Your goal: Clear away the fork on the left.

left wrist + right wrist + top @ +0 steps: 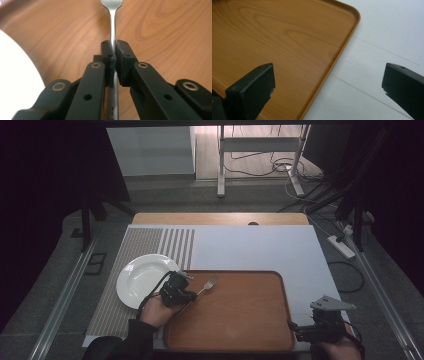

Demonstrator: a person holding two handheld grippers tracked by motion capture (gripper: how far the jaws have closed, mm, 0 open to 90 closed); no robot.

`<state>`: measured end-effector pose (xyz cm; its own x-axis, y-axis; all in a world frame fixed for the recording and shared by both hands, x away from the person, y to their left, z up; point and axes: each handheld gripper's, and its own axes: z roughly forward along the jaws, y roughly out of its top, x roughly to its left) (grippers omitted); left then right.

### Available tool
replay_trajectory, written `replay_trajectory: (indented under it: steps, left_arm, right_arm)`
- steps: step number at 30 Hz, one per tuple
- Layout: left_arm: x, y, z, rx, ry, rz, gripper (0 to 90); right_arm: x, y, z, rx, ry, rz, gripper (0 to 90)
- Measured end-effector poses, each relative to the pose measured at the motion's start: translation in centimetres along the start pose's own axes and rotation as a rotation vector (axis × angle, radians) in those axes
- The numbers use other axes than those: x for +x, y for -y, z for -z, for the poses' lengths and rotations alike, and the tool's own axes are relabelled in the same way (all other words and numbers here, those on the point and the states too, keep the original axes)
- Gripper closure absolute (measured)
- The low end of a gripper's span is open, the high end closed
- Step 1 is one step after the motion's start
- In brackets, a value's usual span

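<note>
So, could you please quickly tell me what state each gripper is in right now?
Left gripper: shut on the silver metal fork, over the brown wooden tray.
Right gripper: open, holding nothing.

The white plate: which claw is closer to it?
Left. The left claw sits just beside the white plate, clamped on a fork; the right claw waits open at the wooden tray's far corner.

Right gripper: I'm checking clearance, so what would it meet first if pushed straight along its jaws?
Probably the raised rim of the brown wooden tray, which runs between the open right gripper's jaws; depth is unclear.
</note>
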<state>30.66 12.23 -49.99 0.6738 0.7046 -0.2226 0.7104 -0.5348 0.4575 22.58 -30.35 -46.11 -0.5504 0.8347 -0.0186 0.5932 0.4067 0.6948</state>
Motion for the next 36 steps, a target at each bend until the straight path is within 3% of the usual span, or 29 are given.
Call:
replay_trajectory:
  steps: [4, 10, 11, 13, 14, 16, 19, 20, 25, 36]
  left_arm:
    - [-0.6, 1.1, -0.1, 0.004, -0.007, 0.027, 84.6]
    - [-1.5, 2.3, -0.8, 0.018, -0.025, 0.026, 83.2]
    - [-1.5, 2.3, -0.7, 0.015, -0.023, 0.022, 81.7]
    - [-1.5, 2.1, -0.4, -0.015, -0.043, 0.011, 69.3]
    - [-1.6, 1.9, -0.2, -0.035, -0.044, 0.004, 69.4]
    - [-1.7, 1.3, 0.2, -0.065, -0.030, -0.025, 74.2]
    - [-2.0, 0.5, -0.2, -0.057, 0.015, -0.072, 88.7]
    - [-2.1, 0.4, -0.6, -0.042, 0.032, -0.078, 88.9]
    - [-2.4, 0.0, -2.2, 0.020, 0.004, -0.114, 88.9]
    - [-0.1, 0.7, -1.5, 0.018, -0.012, -0.042, 88.9]
  right_arm:
    - [0.0, 0.0, 0.0, -0.001, 0.001, -0.001, 0.0]
    - [0.0, 0.0, 0.0, -0.002, -0.001, 0.001, 0.0]
    - [0.0, -0.1, 0.0, -0.001, 0.000, 0.002, 0.0]
    - [0.0, -0.1, 0.0, -0.001, 0.000, 0.001, 0.0]
    - [0.0, -0.1, -0.1, -0.002, -0.001, 0.001, 0.0]
    - [0.0, -0.1, -0.1, -0.001, -0.003, 0.003, 0.0]
    - [-0.1, -0.1, -0.1, -0.002, -0.004, 0.003, 0.0]
    - [-0.1, -0.1, -0.1, -0.002, -0.004, 0.003, 0.0]
    - [0.0, -0.1, -0.1, -0.001, -0.004, 0.003, 0.0]
    - [-0.1, -0.1, -0.2, 0.004, -0.004, 0.002, 0.0]
